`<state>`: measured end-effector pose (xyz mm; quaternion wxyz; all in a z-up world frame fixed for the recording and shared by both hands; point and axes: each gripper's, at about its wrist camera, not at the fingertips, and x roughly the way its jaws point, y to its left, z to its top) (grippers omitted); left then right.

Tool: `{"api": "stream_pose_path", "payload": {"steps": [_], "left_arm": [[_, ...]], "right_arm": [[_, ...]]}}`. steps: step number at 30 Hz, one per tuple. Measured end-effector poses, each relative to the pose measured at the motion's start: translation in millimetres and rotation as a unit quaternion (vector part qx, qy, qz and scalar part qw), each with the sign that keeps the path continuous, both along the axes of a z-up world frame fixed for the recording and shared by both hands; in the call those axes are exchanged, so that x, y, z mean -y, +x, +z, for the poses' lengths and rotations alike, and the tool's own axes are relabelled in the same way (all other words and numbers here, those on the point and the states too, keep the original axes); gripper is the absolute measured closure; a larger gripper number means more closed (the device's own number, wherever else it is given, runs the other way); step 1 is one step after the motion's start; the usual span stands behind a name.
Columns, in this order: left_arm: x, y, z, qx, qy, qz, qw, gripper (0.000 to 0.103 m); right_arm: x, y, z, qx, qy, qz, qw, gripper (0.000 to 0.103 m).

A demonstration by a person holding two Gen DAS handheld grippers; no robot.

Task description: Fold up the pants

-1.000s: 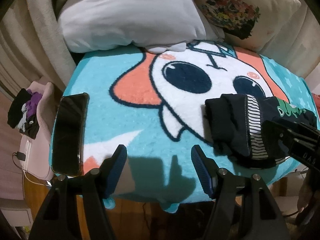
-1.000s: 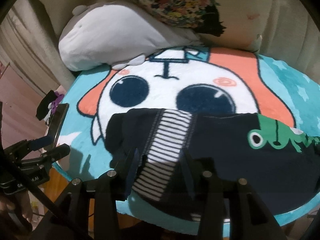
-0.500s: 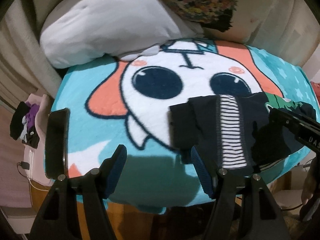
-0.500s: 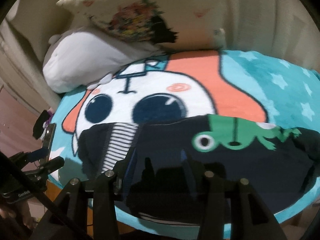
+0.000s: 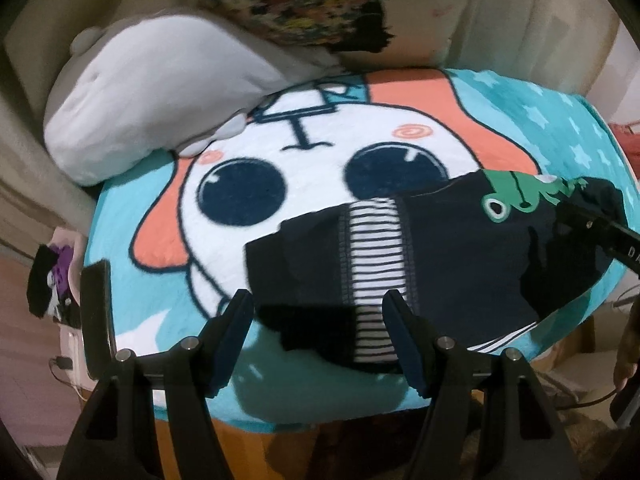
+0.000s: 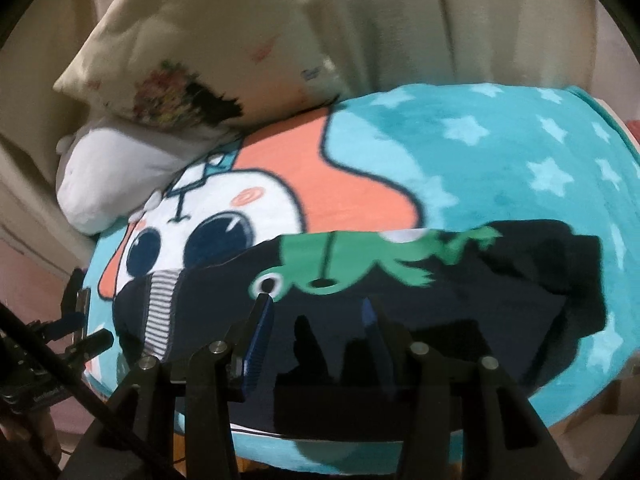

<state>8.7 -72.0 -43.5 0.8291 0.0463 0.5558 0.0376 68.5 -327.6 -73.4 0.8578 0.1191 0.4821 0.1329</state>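
Dark navy pants [image 5: 460, 256] with a striped waistband [image 5: 374, 264] and a green frog print [image 5: 520, 196] lie along the near edge of a cartoon blanket [image 5: 160, 272]. My left gripper [image 5: 320, 320] is open and empty, its fingers either side of the waistband end. My right gripper [image 6: 316, 320] is open and empty over the middle of the pants [image 6: 460, 304], just below the frog print [image 6: 352, 264]. Its body also shows at the right edge of the left wrist view [image 5: 596, 232].
A black phone [image 5: 96, 316] lies at the blanket's left edge. A white plush pillow [image 5: 160, 92] and a floral cushion [image 6: 180, 64] sit at the back. The left gripper shows at the lower left of the right wrist view [image 6: 76, 340].
Both grippers have shifted to the right along the pants. The left one now frames the waistband end; the right one moved from the waistband to below the frog print. Both stayed open.
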Motion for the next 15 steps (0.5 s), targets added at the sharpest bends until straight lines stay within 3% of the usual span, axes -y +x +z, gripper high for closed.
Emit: {"api": "stream_pose_path", "payload": {"steps": [8, 12, 15], "left_arm": [[52.6, 22.3, 5.0, 0.0, 0.013, -0.057, 0.9983, 0.037], [82.5, 38.1, 4.3, -0.006, -0.013, -0.088, 0.996, 0.037], [105.9, 54.7, 7.8, -0.008, -0.056, -0.113, 0.9919, 0.037]], "right_arm": [[63.4, -5.7, 7.9, 0.016, 0.013, -0.058, 0.998, 0.052], [97.8, -12.7, 10.1, 0.019, 0.015, -0.094, 0.995, 0.051], [128.5, -19.5, 9.0, 0.019, 0.012, -0.129, 0.991, 0.05]]}}
